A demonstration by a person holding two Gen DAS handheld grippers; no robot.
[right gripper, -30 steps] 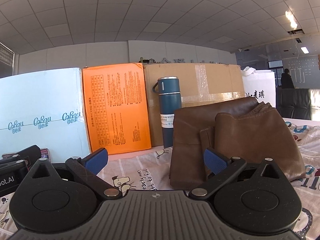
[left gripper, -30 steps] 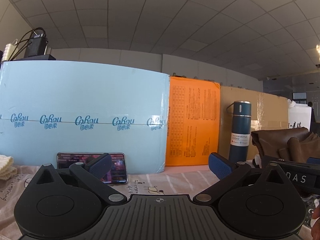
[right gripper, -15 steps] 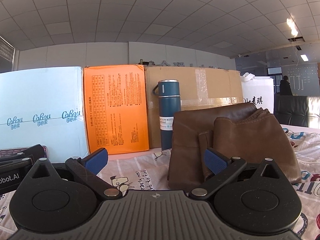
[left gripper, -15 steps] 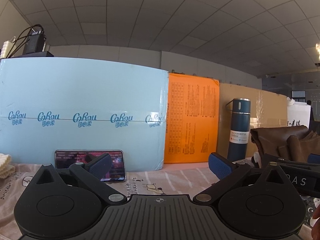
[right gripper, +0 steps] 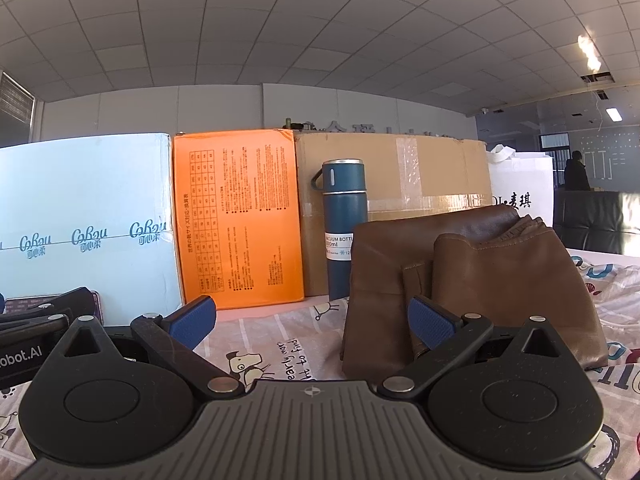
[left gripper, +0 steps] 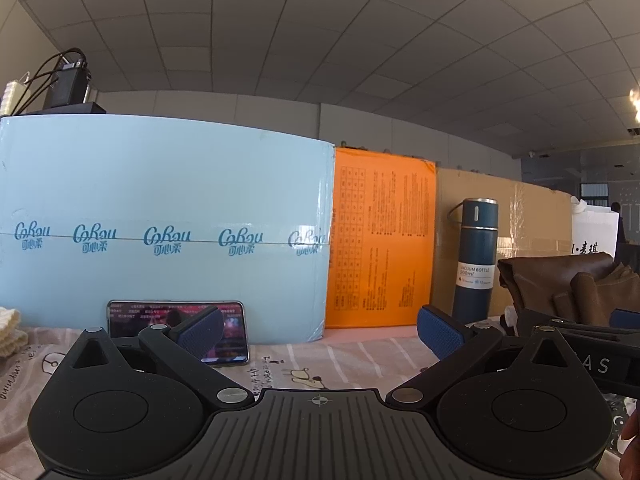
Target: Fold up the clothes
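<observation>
Both views have dipped slightly since a second ago. My left gripper [left gripper: 320, 326] and right gripper [right gripper: 312, 318] hang spread wide, holding nothing. I see the brown leather garment [right gripper: 472, 280] folded on the printed tablecloth [right gripper: 280, 344], right of the vacuum bottle [right gripper: 344, 228]. It looks heavy, stiff, slick; I'd pinch a stitched edge.

A pale blue box [left gripper: 168, 224] printed with teal lettering fills the left and centre of the left wrist view; a phone [left gripper: 132, 320] with a lit screen leans against its foot at lower left; a black device with cables [left gripper: 66, 88] sits on its top at upper left. Just right of it stand an orange box [right gripper: 240, 220] and a taped cardboard box [right gripper: 420, 176]; a dark blue vacuum bottle [right gripper: 344, 220] stands upright before the cardboard; a white bag [right gripper: 524, 188] shows at right; a cartoon-printed cloth [right gripper: 276, 344] covers the surface.
</observation>
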